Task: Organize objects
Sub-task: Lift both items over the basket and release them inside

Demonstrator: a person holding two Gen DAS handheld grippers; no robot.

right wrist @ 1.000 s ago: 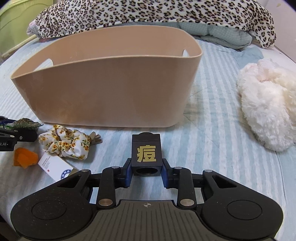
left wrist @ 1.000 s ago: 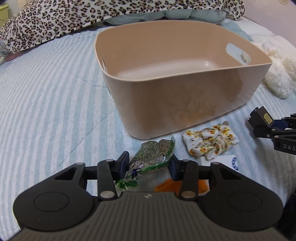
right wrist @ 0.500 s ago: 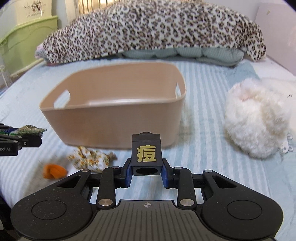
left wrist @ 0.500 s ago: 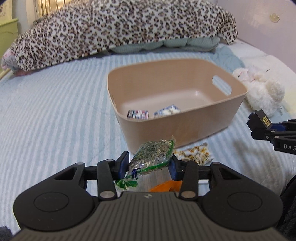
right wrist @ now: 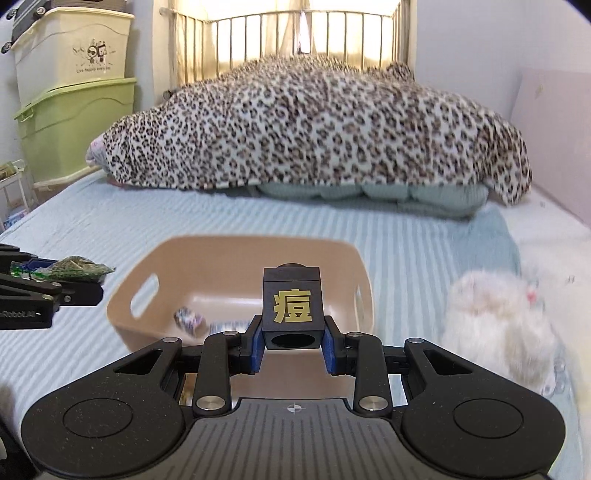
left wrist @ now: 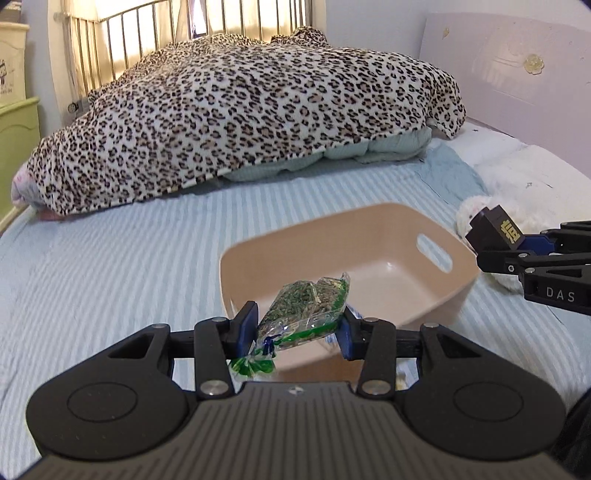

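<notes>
The left gripper (left wrist: pixel 299 326) is clamping a green herb packet (left wrist: pixel 306 314) and the right gripper (right wrist: pixel 291 349) a black cube (right wrist: pixel 291 306), both poised above the beige bin (right wrist: pixel 236 258) at center frame, likely for dropping in.

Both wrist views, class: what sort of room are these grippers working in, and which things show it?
Most likely a bedroom: a striped bedsheet, a leopard-print blanket heaped before a metal bed rail, and stacked storage bins beside it.
</notes>
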